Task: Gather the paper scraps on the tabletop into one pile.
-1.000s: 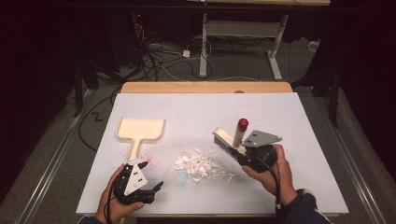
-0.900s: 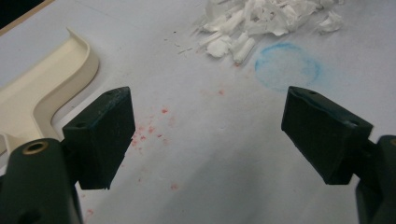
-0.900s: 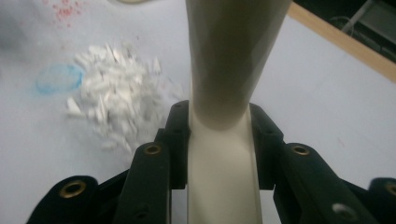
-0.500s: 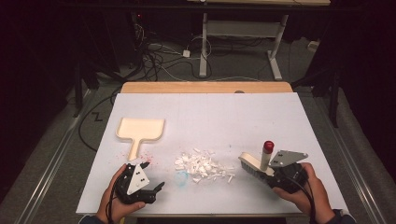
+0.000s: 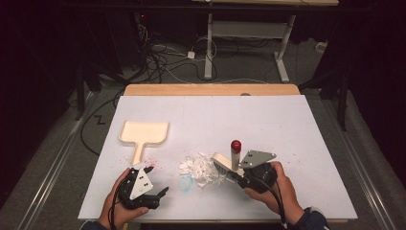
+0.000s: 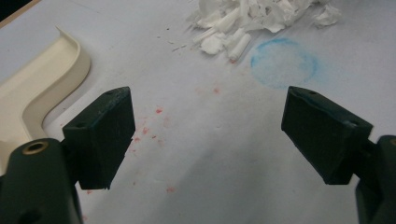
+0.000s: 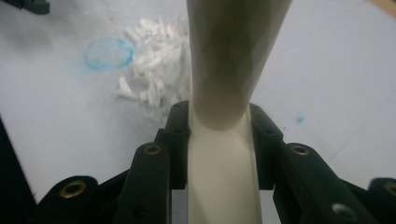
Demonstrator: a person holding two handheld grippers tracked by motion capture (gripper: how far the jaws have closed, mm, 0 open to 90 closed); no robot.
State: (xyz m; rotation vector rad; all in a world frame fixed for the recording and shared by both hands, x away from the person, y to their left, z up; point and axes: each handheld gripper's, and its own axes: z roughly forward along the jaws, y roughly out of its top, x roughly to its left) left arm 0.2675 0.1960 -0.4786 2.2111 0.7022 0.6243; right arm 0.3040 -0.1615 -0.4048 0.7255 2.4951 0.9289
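A cream hand brush (image 5: 233, 155) with a red handle tip stands at the right edge of a pile of white paper scraps (image 5: 200, 167). My right gripper (image 5: 237, 175) is shut on its handle (image 7: 229, 70), and the bristle head touches the pile. The scraps (image 7: 154, 70) lie just beyond the jaws. My left gripper (image 5: 157, 179) rests near the table's front left, open and holding nothing (image 6: 208, 135). The cream dustpan (image 5: 143, 132) lies beyond it, mouth facing away, and its handle (image 6: 42, 88) sits left of the jaws.
A faint blue chalk ring (image 5: 186, 183) marks the white mat (image 5: 268, 115) just in front of the pile. Red specks dot the mat near the dustpan handle. A wooden strip (image 5: 210, 89) runs along the table's far edge, with cables on the floor behind.
The right gripper swung the brush out to the right and nearer the person, then brought it back left against the pile's right edge. The left gripper stayed put.
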